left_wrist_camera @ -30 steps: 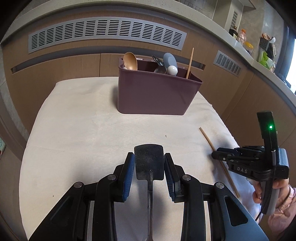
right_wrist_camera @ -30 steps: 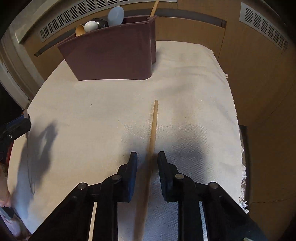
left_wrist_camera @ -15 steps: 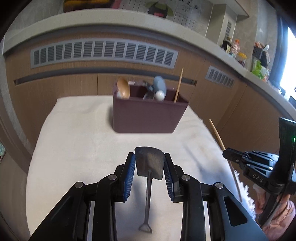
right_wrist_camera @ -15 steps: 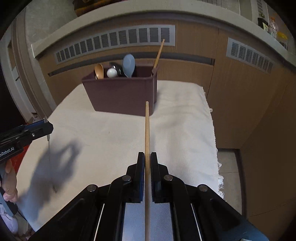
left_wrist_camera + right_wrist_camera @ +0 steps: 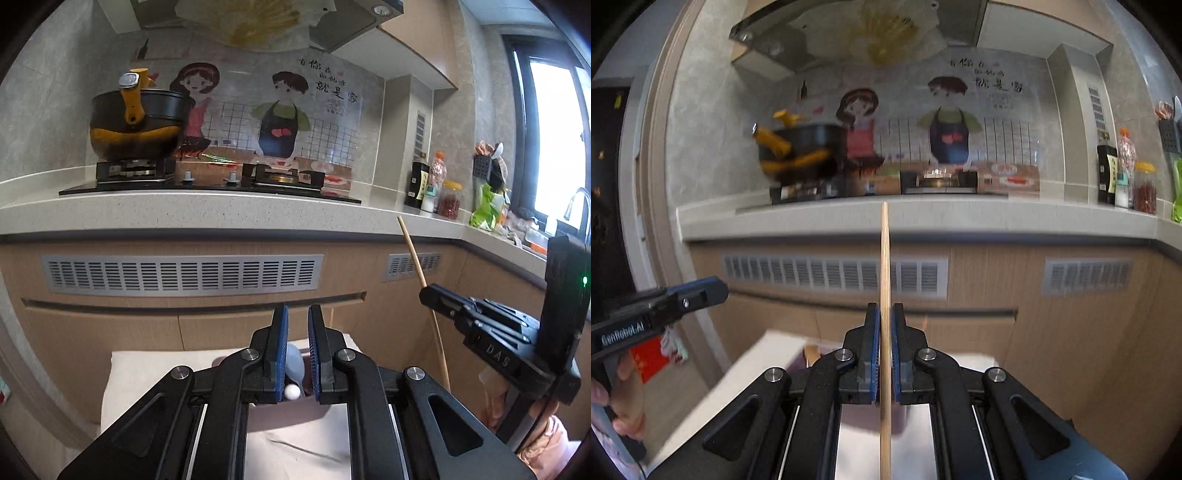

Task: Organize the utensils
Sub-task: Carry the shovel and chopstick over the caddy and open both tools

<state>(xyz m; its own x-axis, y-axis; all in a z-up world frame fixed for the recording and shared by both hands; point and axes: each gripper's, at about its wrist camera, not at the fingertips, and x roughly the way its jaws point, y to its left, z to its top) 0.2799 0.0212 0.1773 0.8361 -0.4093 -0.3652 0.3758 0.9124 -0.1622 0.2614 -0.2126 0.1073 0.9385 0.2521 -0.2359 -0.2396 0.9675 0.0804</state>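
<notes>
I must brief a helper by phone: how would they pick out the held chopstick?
Find the wood cabinet front with grey vents below the stone counter. Before it, the right gripper is shut on the chopstick, which points up past the blue pads. It is a thin, pale wooden rod held in the air, unlike the round-headed blue spoon standing in the utensil box.

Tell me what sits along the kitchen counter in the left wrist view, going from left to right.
Black and yellow pot on the stove → second burner → dark sauce bottle → jar of red stuff → green bag → sink tap.
</notes>
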